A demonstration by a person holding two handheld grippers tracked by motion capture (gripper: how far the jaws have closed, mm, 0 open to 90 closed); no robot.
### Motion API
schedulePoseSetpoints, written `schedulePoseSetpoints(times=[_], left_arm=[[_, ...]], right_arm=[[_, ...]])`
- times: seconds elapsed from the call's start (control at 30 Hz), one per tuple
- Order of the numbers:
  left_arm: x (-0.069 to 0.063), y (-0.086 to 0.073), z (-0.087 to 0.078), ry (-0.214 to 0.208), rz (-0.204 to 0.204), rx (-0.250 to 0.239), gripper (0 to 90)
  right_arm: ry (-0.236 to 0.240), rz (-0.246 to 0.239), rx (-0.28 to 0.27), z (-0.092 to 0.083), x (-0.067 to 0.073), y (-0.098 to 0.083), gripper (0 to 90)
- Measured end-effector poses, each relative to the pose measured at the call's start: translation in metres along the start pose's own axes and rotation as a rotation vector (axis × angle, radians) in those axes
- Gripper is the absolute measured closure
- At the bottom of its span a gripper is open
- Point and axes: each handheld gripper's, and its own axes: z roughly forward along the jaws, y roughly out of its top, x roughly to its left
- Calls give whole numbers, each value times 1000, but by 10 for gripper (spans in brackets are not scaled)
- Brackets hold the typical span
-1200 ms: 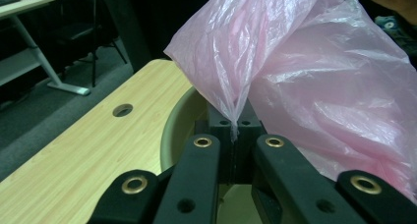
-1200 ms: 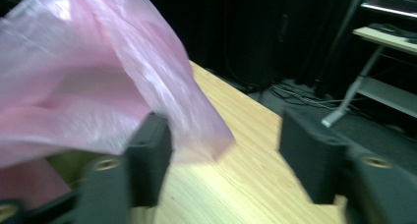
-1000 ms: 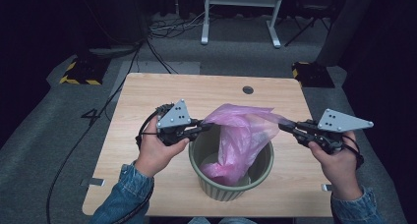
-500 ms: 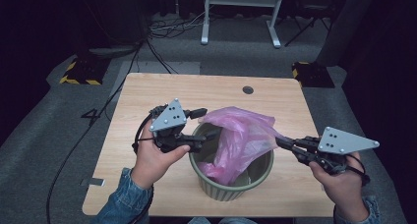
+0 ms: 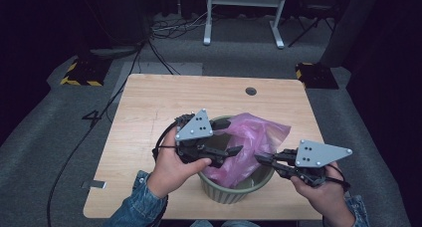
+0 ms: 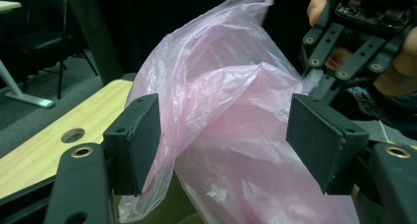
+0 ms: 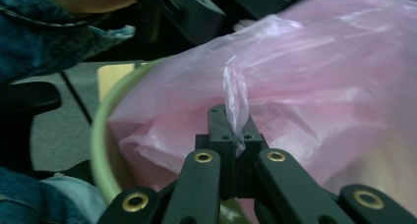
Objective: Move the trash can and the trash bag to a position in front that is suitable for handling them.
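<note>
Two grippers, one bag, one bin, one table. Left gripper (image 5: pixel 230 143) sits over the near-left rim of the green bin (image 5: pixel 234 189); its jaws have just been opening and now stand spread, pads (image 6: pixel 135 140) apart with the pink plastic bag (image 5: pixel 249 145) loose between them, one fold brushing the left pad in the left gripper view, nothing pinched. Right gripper (image 5: pixel 260 159) is at the bin's right rim, jaws pressed together on a thin twisted edge of the bag (image 7: pixel 236 103), seen clearly in the right gripper view. Bag stands partly inside the bin, its upper part billowing above the rim and leaning toward the far right. Bin stands on the near half of the wooden table (image 5: pixel 149 102). One round cable hole (image 5: pixel 251 91) near the table's far edge. Writing: a dark figure "4" (image 5: pixel 93 118) on the floor left of the table; no brand legible on bag or bin.
</note>
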Motion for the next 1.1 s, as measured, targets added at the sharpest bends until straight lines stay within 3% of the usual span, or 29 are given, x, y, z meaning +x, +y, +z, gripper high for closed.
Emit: schedulePoseSetpoints(times=[0.13,0.3,0.33,0.47,0.53,0.63,0.7,0.83,0.97,1.1], left_arm=[[1,-4,9,17,12,38,297],[7,-11,17,39,-2,65,318],[8,-12,17,39,-1,72,344],[11,-15,13,74,23,72,611],[13,-15,9,75,12,66,701],[13,-15,2,79,-7,43,656],[12,-14,-2,72,-27,6,544],[5,-7,-4,17,-14,-39,425],[-1,-5,5,-24,-1,-3,398],[-1,-11,13,-22,12,73,524]], right_arm=[[54,-7,-2,7,6,1,899],[111,-26,-12,10,16,3,899],[121,-31,-12,10,18,4,899],[153,-45,-10,10,25,5,899],[155,-47,-9,9,27,4,899],[140,-43,-11,7,25,2,899],[114,-39,-15,5,22,1,898],[87,-33,-25,3,15,2,898],[69,-46,-31,2,12,6,897],[59,-61,-45,1,10,11,897]])
